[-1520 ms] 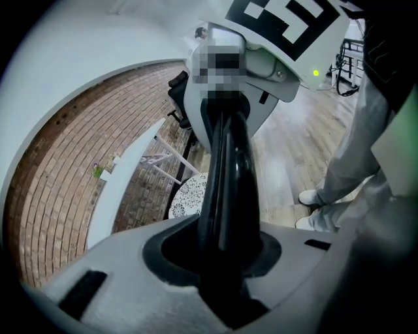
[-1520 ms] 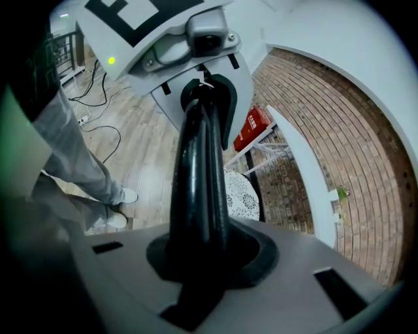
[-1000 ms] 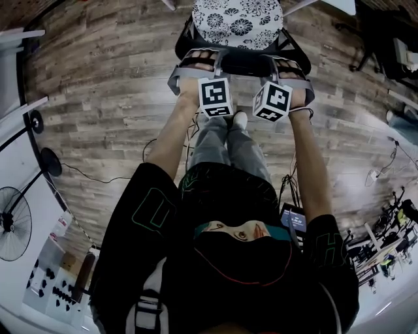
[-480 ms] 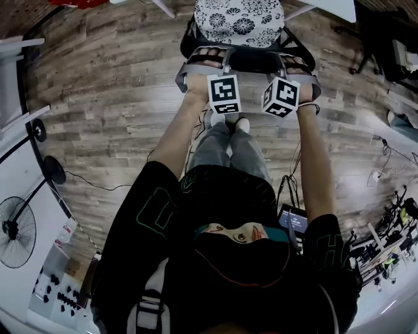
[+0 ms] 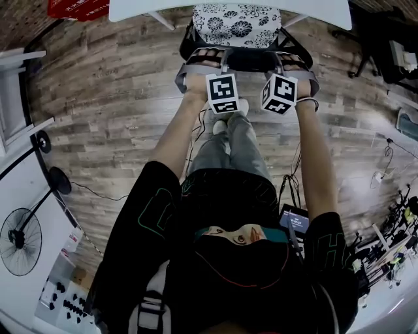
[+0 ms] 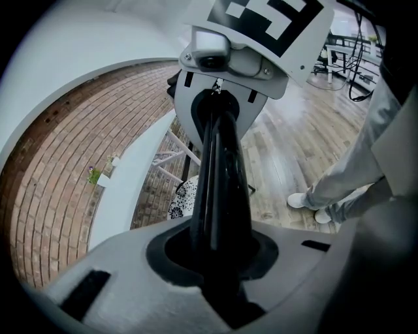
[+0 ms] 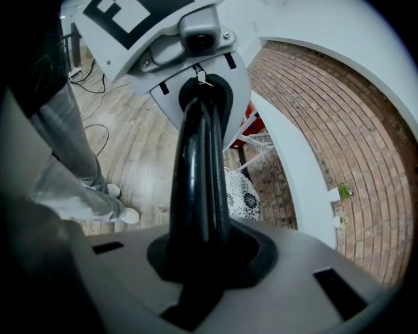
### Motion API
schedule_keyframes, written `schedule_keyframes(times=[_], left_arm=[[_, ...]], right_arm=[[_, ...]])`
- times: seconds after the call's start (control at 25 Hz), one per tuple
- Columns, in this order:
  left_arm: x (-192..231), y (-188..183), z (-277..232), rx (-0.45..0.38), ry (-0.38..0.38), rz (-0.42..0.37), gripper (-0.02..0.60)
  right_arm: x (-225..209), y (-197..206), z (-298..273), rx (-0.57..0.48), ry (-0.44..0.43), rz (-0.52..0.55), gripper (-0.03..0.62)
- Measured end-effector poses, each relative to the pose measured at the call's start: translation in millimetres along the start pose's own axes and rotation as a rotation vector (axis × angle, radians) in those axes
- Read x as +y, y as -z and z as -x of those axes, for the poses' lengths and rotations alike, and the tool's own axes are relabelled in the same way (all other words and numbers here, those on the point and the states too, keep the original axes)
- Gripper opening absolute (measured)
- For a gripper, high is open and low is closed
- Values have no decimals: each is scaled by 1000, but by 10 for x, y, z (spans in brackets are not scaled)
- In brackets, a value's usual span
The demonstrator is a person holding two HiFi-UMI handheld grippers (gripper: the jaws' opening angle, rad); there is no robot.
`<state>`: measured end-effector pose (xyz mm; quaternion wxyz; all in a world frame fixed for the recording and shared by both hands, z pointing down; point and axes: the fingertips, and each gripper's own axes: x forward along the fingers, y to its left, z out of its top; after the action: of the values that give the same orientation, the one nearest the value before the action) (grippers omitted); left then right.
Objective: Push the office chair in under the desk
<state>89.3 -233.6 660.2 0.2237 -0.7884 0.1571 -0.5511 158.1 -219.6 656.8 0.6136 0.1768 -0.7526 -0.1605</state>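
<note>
Where the left gripper point(image 6: 219, 258) meets the office chair point(image 5: 238, 23), its black jaws have just been closing and stand nearly together. Nothing shows between them, and the tips are sunk in a dark recess of the grey back rail point(image 6: 124, 280). Right gripper point(image 7: 199, 258): same, jaws pressed close. Head view, top centre: floral seat at the desk point(image 5: 144, 9) edge.
</note>
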Motion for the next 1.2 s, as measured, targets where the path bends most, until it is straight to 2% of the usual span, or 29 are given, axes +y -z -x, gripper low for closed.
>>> schedule_keyframes(times=[0.6,0.84,1.2], left_arm=[[682,128,-401,-6,-10,-9,69],[808,110,-442,-22,-43,-47,74],[906,101,-548,-25,-17,-14,77]], right_arm=[[-711,36,-379,-6,-1,12,43],[-841,60,-418,-18,9,23,43],[-998,86,-500,-17,12,31,44]])
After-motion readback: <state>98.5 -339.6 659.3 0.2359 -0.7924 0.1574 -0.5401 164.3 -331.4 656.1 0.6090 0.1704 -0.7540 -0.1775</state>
